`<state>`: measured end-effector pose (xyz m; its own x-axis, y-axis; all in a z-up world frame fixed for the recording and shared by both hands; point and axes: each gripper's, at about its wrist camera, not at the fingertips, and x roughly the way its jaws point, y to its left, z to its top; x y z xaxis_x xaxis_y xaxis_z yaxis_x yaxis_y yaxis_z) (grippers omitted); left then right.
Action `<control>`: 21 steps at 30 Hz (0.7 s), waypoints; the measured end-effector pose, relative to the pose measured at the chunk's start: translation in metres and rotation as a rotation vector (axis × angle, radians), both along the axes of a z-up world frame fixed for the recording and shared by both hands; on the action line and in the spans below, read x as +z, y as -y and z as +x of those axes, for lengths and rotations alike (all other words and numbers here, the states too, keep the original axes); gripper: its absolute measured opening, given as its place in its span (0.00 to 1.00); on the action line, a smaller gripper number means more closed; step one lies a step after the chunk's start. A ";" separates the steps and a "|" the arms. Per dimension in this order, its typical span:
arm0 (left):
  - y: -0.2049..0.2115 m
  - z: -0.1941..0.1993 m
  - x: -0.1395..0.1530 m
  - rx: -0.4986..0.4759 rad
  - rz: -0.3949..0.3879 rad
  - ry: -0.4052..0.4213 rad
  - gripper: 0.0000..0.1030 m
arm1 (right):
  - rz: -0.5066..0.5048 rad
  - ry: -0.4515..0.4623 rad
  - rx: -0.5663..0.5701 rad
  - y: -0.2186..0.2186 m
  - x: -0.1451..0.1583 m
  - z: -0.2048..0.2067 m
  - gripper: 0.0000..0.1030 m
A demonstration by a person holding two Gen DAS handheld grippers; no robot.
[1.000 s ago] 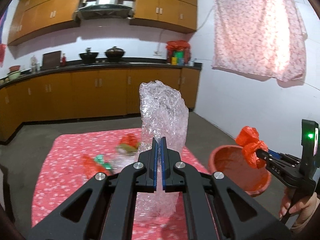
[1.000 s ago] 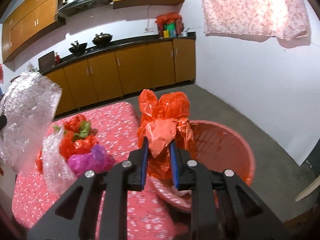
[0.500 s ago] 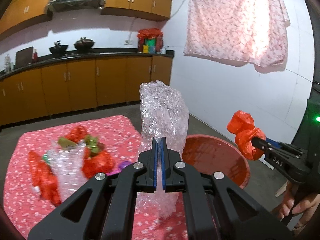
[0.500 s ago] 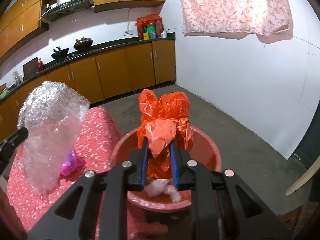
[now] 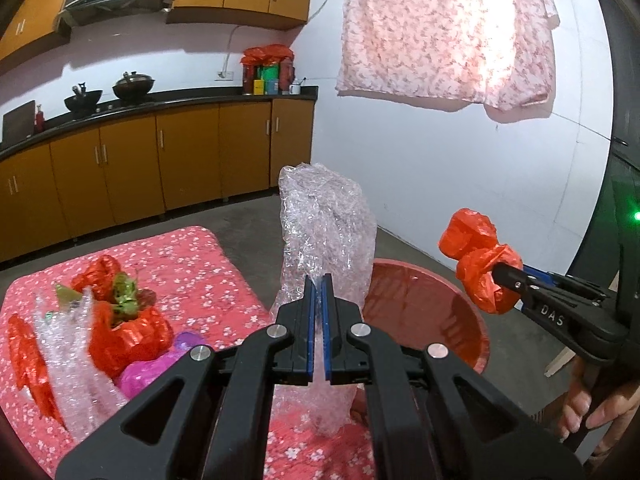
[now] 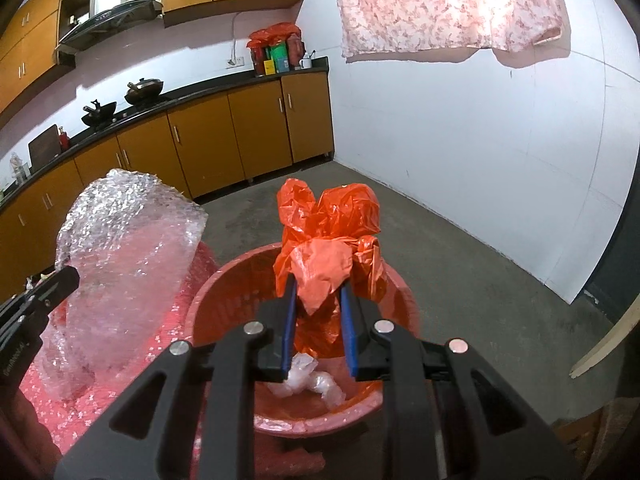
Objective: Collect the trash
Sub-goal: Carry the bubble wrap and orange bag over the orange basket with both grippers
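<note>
The right gripper (image 6: pixel 316 320) is pinching a crumpled orange plastic bag (image 6: pixel 332 240) directly above the red basin (image 6: pixel 224 292), which already holds a scrap of clear plastic (image 6: pixel 308 380) beneath the fingers. The left gripper (image 5: pixel 318 320) is clamping a sheet of bubble wrap (image 5: pixel 328 236) just short of the basin's rim, over the table (image 5: pixel 224 276). The drop-off step appears to be in hand. Next, the right jaws likely need to spread to let the bag fall, while the left needs to carry its sheet over the basin. More trash is lying to the left gripper's left.
</note>
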<state>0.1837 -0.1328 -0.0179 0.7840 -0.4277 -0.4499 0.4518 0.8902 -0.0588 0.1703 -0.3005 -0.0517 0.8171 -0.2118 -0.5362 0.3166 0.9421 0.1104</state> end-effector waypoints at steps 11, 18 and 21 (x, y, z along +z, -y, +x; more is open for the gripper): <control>0.030 0.005 -0.015 -0.058 0.031 -0.020 0.03 | 0.003 0.006 -0.005 0.007 -0.005 0.008 0.20; 0.045 0.016 -0.027 -0.080 0.038 -0.056 0.03 | 0.019 0.007 -0.001 0.017 -0.011 0.013 0.20; 0.052 0.020 -0.031 -0.086 0.044 -0.060 0.03 | 0.028 0.011 0.002 0.020 -0.013 0.017 0.20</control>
<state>0.2039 -0.1853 -0.0485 0.7163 -0.4711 -0.5148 0.5235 0.8506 -0.0499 0.1869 -0.3204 -0.0643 0.8235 -0.1951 -0.5327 0.3130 0.9394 0.1398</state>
